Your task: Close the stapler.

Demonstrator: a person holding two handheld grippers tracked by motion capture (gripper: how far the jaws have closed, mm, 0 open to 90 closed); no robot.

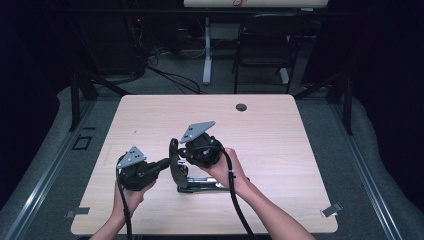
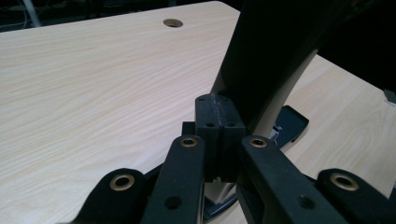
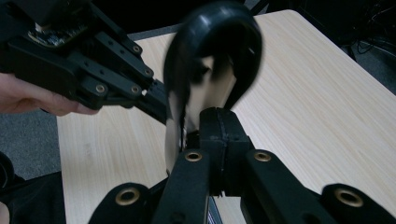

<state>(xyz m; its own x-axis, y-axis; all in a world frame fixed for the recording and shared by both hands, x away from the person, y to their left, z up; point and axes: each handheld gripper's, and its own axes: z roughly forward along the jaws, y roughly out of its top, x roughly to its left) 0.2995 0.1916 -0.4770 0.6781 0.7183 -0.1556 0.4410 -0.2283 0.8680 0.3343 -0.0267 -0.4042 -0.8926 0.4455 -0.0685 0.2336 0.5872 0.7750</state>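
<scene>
Closed tight in the foreground, pads flush and gripping nothing: left gripper (image 2: 215, 119), tip set against the near edge of the raised arm of a hinged black tool (image 2: 271, 56), possibly a desk stapler swung open. Same story for the right gripper (image 3: 219, 133), fully shut and empty, nosed up under the rounded, motion-blurred top loop of that arm from the opposite side. From above, tool standing slightly to the person's side of the middle of the pale wooden table (image 1: 260, 135), metal base (image 1: 202, 186) flat on the wood, arm upright between the two grippers. Apparently used as blunt pushers rather than pincers: shut jaws giving a stiff, narrow point for working a lever too broad to pinch, one side nudging, the other bracing against a sudden flop. Left hand (image 1: 131, 192) low and close to the near table edge; right hand (image 1: 227, 167) higher, over the base, probably for reach onto the arm's upper part. Pressing or merely touching: not possible to tell. Farther off, a cable hole (image 1: 241, 107) near the table's far edge.
</scene>
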